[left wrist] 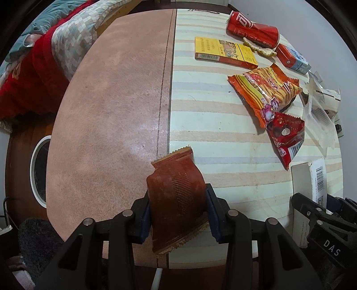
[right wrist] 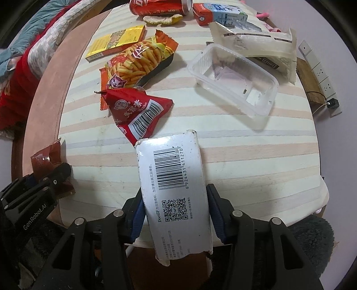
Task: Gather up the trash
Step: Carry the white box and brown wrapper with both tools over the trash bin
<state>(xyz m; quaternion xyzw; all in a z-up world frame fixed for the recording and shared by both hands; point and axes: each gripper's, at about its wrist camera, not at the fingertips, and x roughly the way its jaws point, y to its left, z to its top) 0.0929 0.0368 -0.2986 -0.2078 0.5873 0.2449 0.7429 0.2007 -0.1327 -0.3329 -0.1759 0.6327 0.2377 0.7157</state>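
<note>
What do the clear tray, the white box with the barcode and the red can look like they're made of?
Clear tray: thin moulded plastic, glossy; the striped cloth shows through it.
White box, gripped by the right tool: coated cardboard, probably; slight sheen, frayed torn bottom edge.
Red can: likely aluminium; smooth printed cylinder with a metallic rim in the right wrist view.

Brown ridged wrapper [left wrist: 178, 200]; white barcoded box [right wrist: 176, 191]; cream-peach striped tabletop [right wrist: 245, 156].

The striped table [right wrist: 245, 156] bears a can [right wrist: 156, 6], carton [right wrist: 218, 13], yellow box [right wrist: 116, 42], snack bags [right wrist: 138, 62], and clear tray [right wrist: 234, 78].
</note>
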